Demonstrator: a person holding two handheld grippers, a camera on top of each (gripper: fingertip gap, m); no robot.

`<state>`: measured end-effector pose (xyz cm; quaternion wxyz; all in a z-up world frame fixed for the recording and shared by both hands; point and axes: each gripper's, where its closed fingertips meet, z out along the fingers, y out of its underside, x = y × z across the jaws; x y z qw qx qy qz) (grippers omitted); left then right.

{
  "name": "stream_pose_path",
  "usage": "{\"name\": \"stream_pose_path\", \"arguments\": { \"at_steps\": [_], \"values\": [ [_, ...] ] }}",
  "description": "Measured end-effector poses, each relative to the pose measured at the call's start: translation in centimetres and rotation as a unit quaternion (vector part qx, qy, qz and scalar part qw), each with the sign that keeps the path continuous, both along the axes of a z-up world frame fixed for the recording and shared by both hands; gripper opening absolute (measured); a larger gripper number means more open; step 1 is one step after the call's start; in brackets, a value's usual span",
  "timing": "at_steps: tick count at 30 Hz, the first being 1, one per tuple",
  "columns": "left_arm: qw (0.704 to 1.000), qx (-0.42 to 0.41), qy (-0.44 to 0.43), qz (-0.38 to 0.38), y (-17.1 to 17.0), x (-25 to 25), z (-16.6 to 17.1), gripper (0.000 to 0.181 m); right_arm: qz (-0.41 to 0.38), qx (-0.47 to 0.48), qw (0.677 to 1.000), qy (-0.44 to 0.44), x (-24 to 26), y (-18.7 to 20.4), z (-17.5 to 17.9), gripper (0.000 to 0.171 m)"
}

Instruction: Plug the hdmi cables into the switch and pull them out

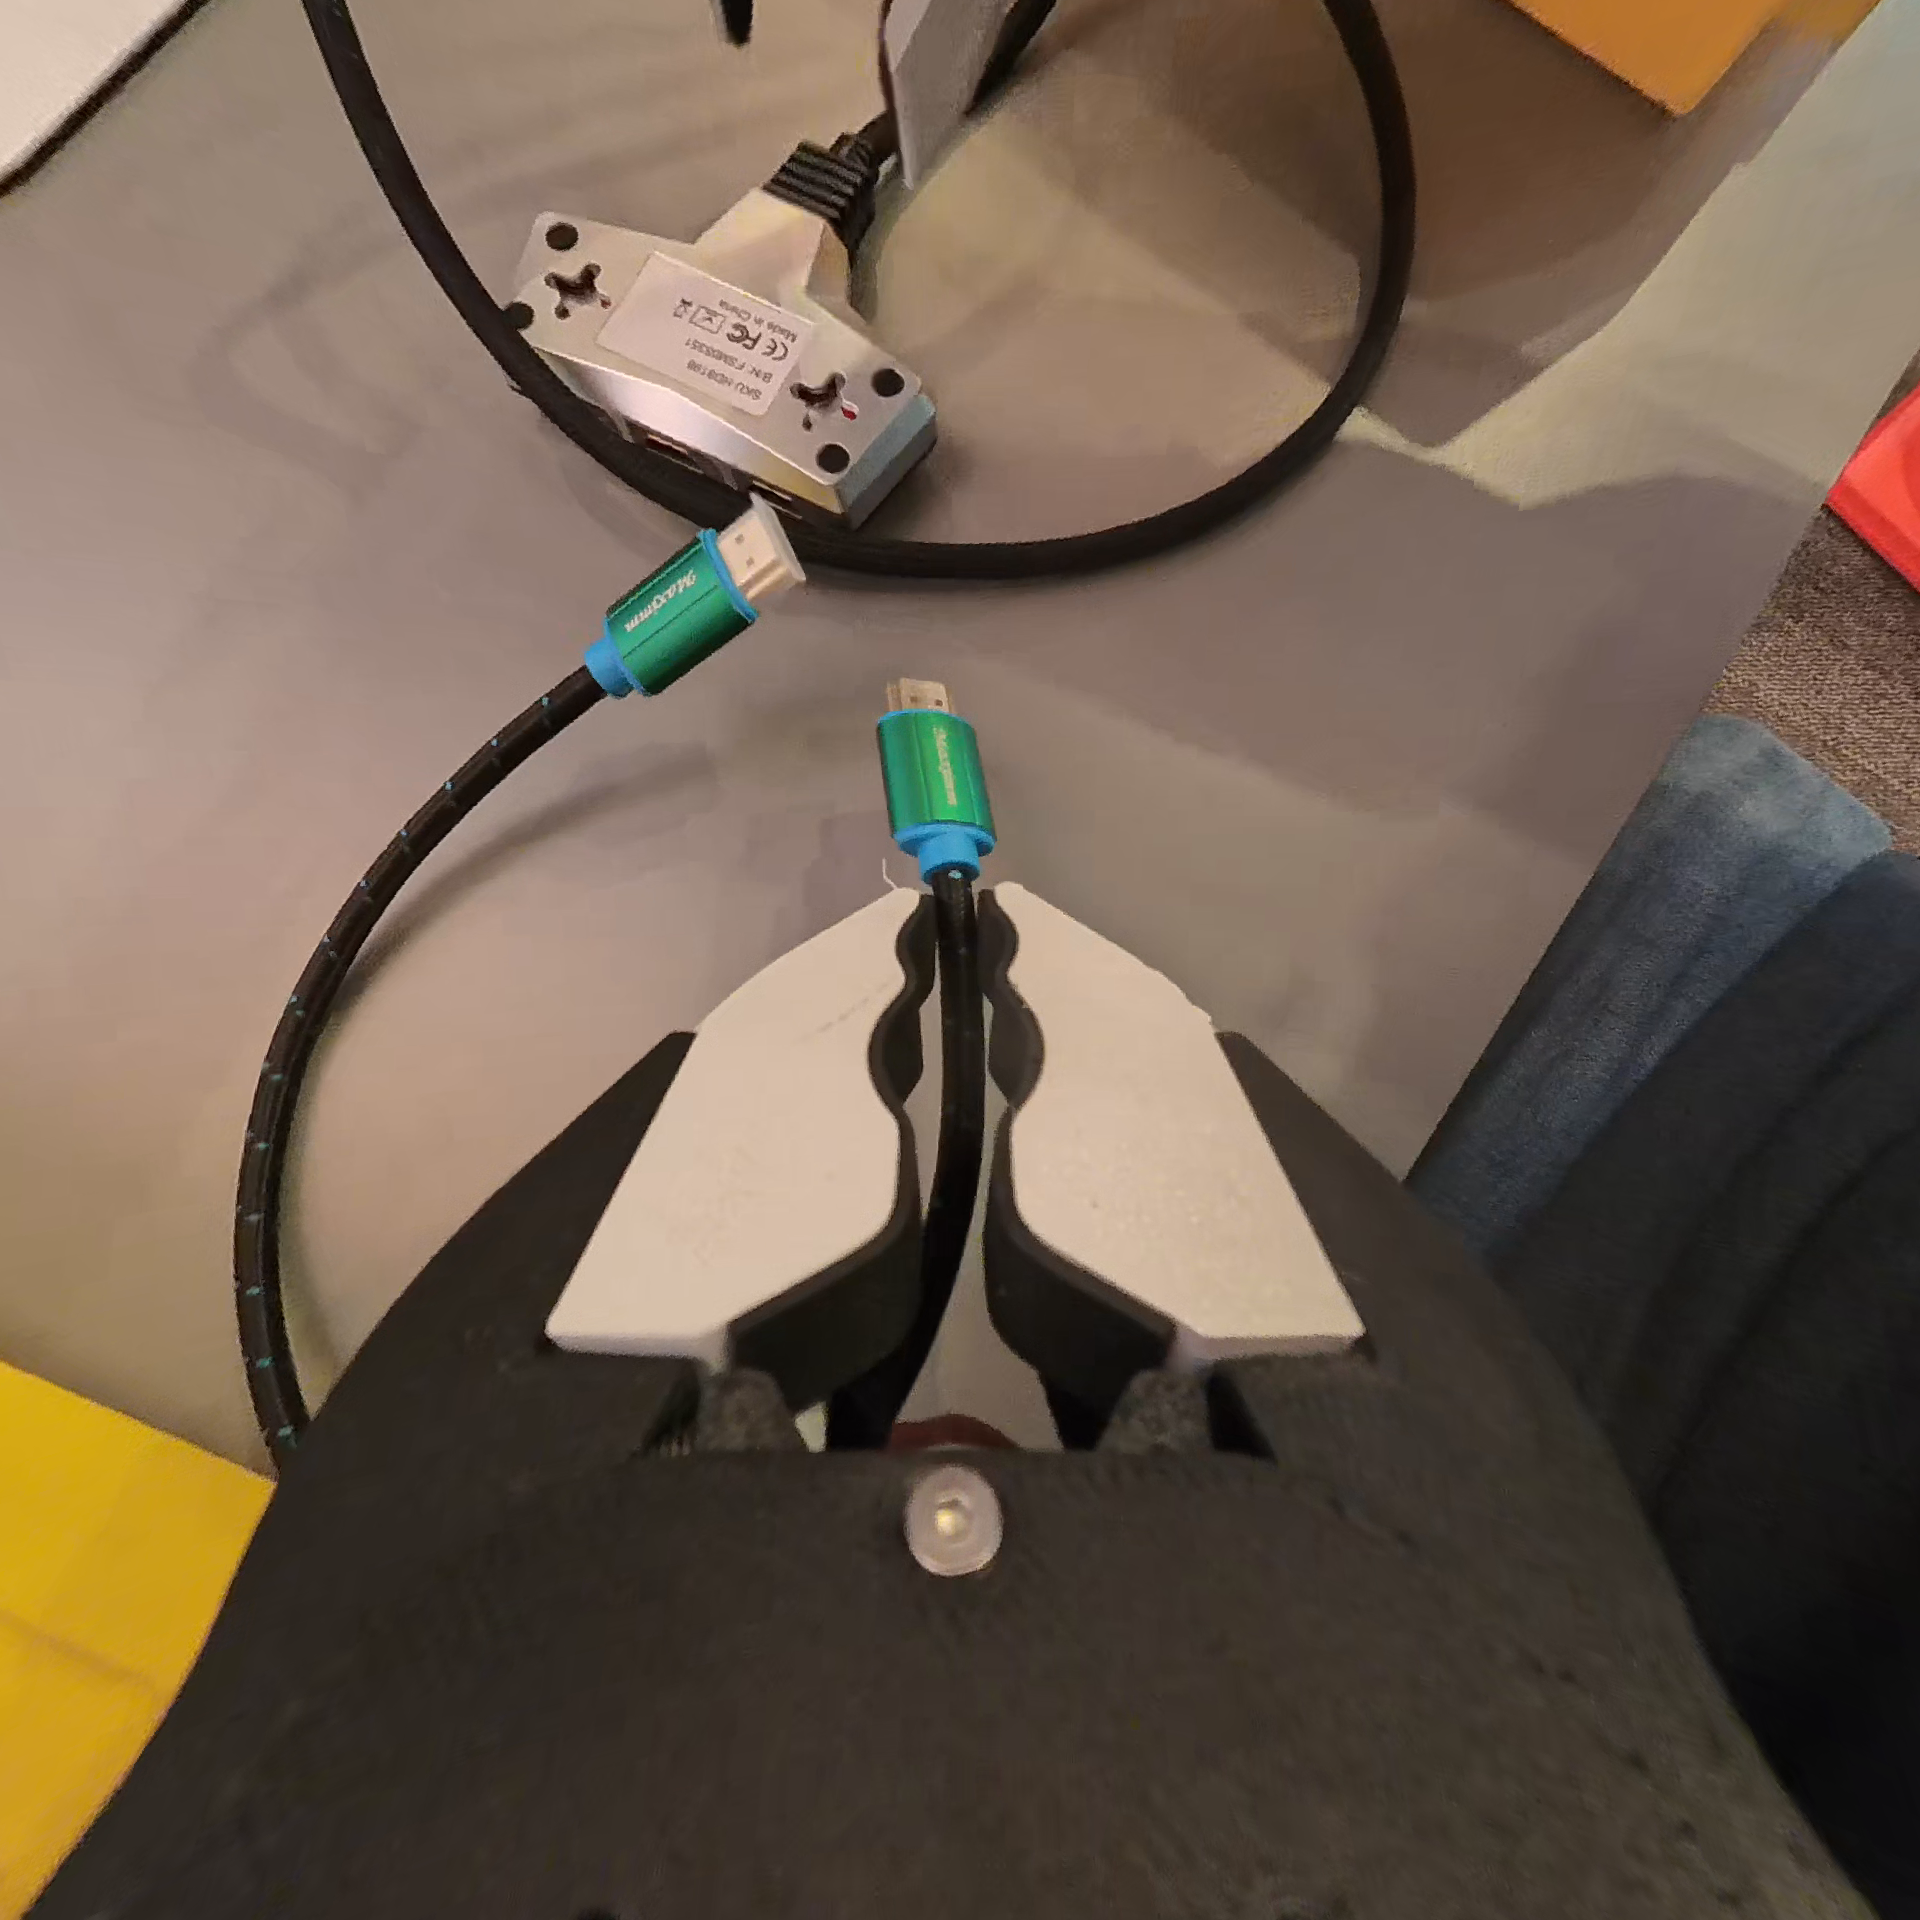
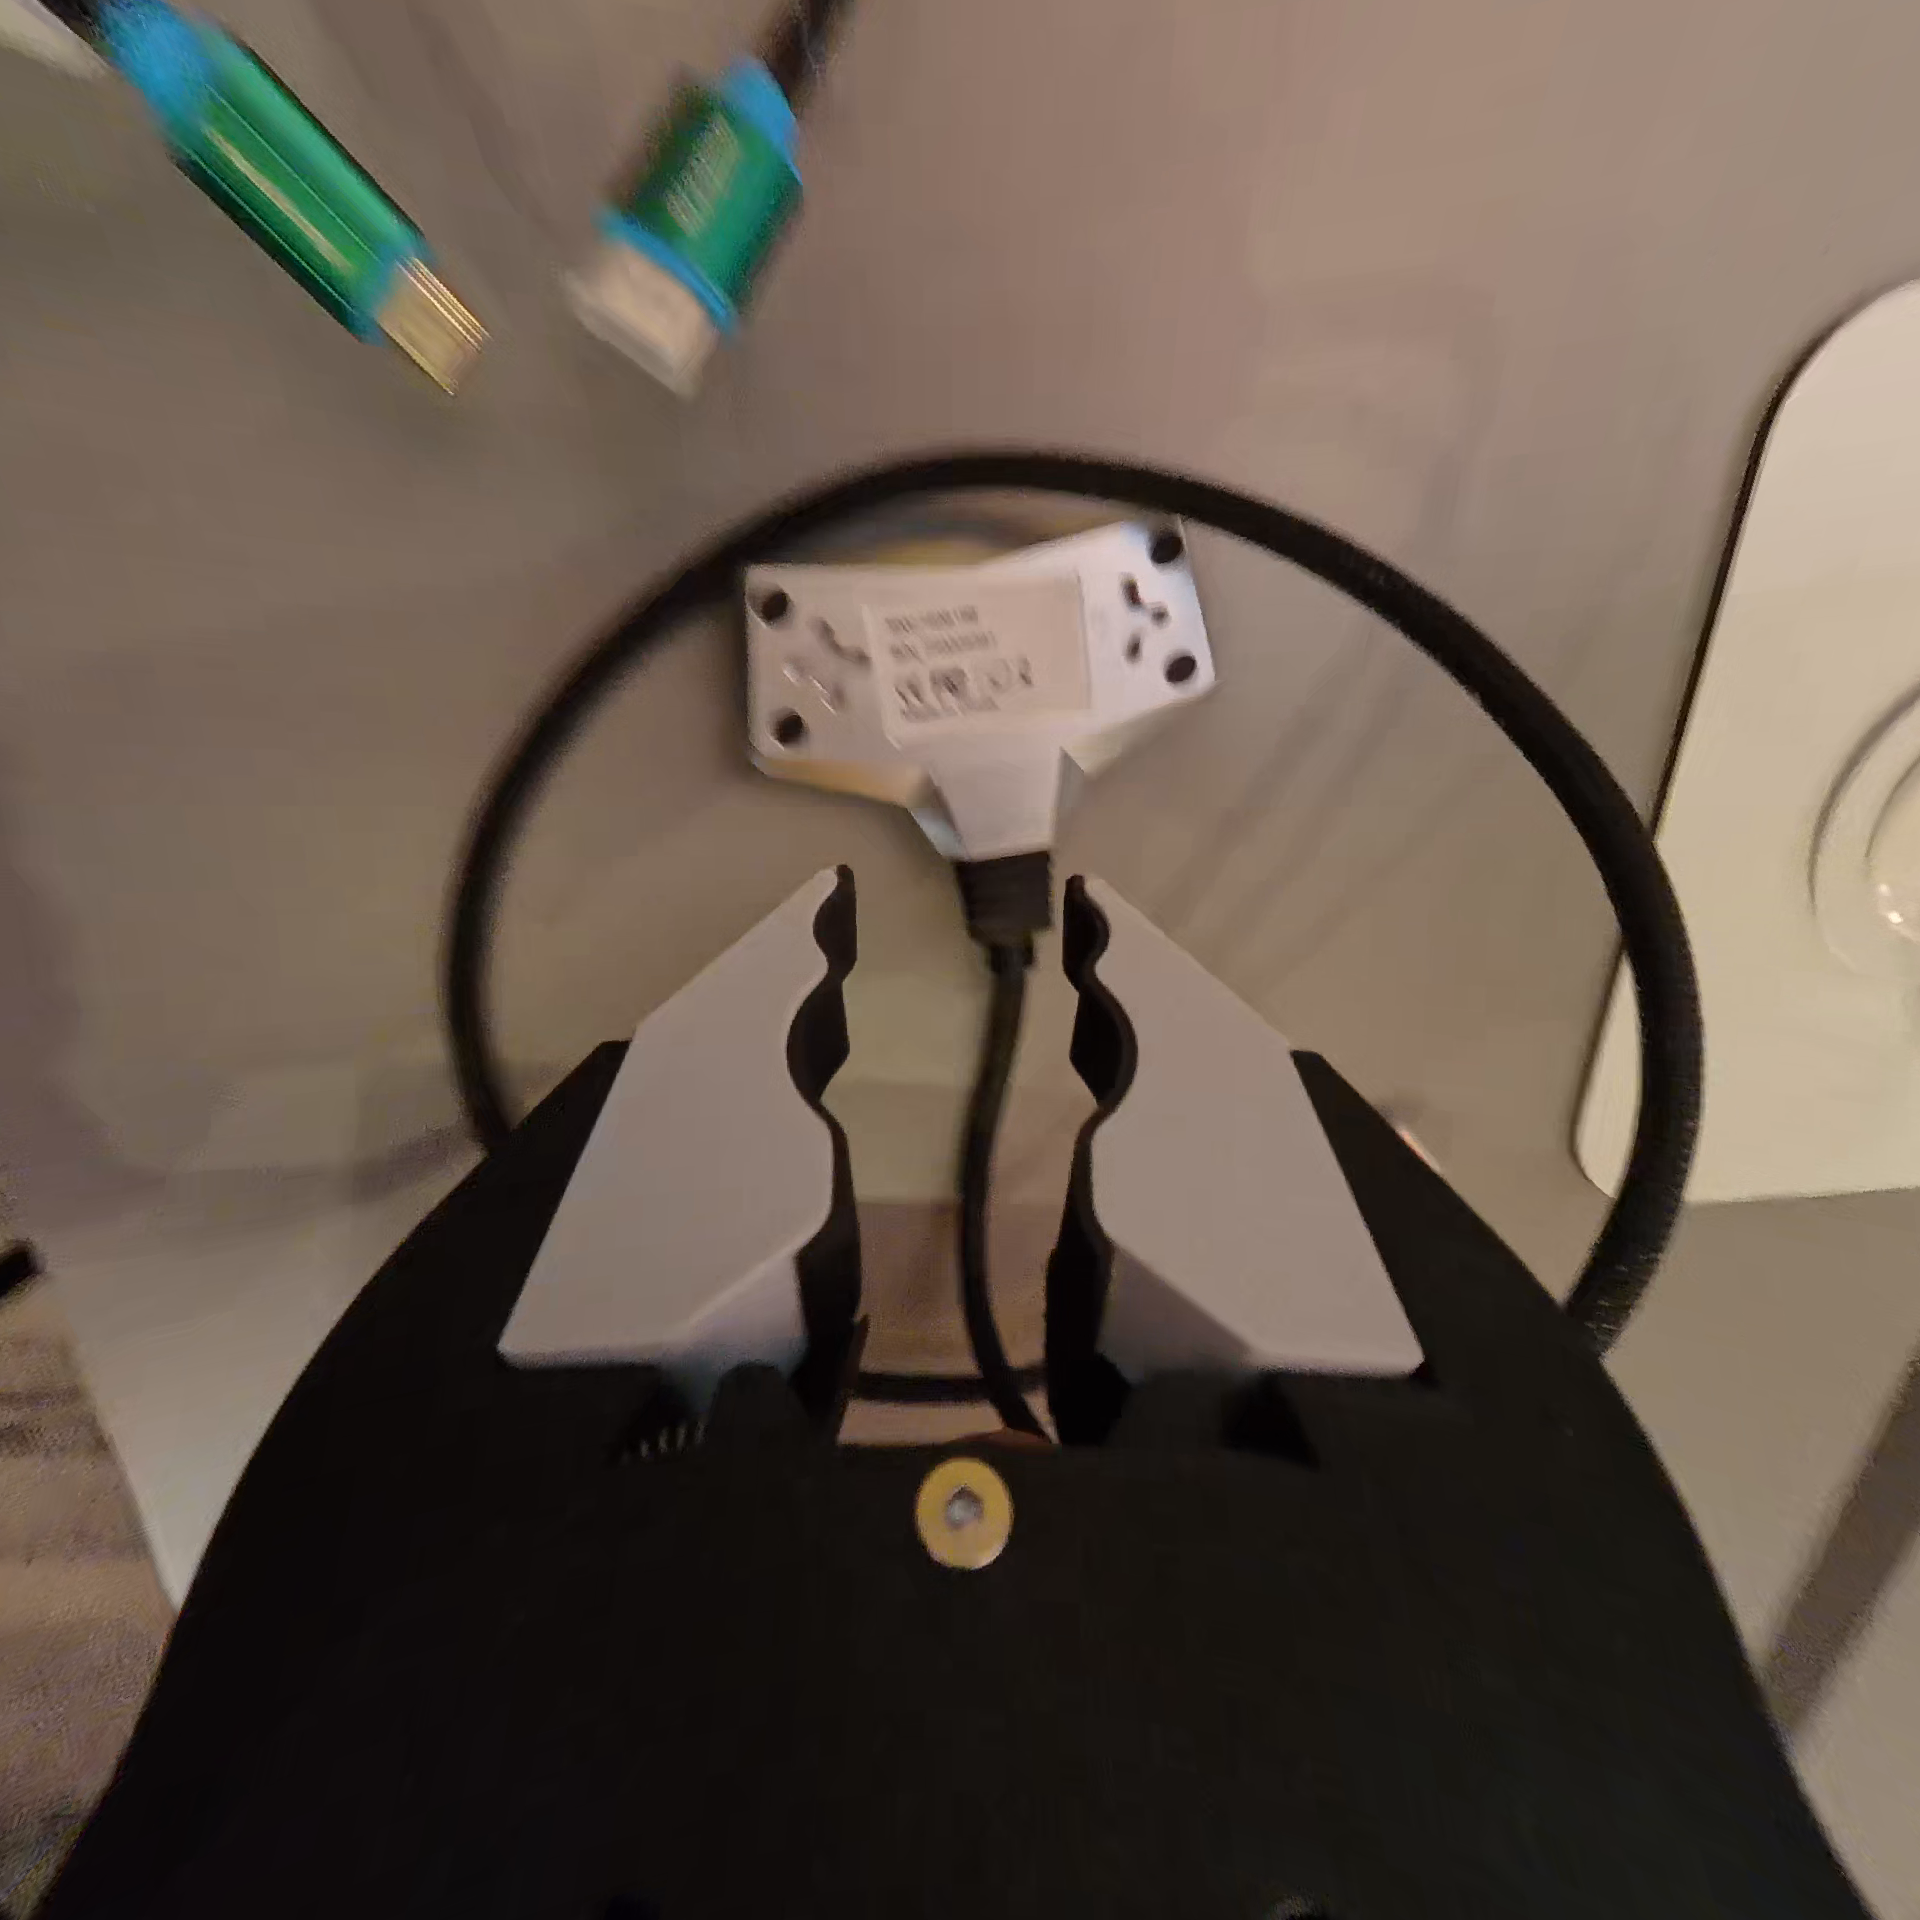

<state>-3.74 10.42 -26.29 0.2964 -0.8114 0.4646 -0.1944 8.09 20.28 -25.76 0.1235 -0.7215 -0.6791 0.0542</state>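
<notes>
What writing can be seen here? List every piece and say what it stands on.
I won't copy the wording; this is where it stands.
White label on the silver switch: several lines of print and marks, sharp in the left wrist view, blurred in the right.
Green plug just ahead of the left gripper: one small script word on its shell.
Loose green plug beside the switch: the same kind of word.

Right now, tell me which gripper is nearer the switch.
Right. The right gripper straddles the switch tail cable; the left gripper, holding a cable, sits farther back.
</notes>
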Motion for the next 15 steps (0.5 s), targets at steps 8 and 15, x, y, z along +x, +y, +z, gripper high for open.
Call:
{"name": "stream_pose_path", "arguments": {
  "at_steps": [8, 15],
  "values": [
    [0.998, 0.004, -0.043, -0.041, -0.8, 0.8, 1.9, 0.007, 0.038, -0.030, 0.988, 0.148, -4.8, -7.4, 1.4, 0.050],
    [0.994, -0.001, -0.077, -0.083, -1.6, 1.3, 4.2, 0.007, 0.051, -0.046, 0.965, 0.253, -7.6, -9.9, 3.1, 0.045]
  ]
}}
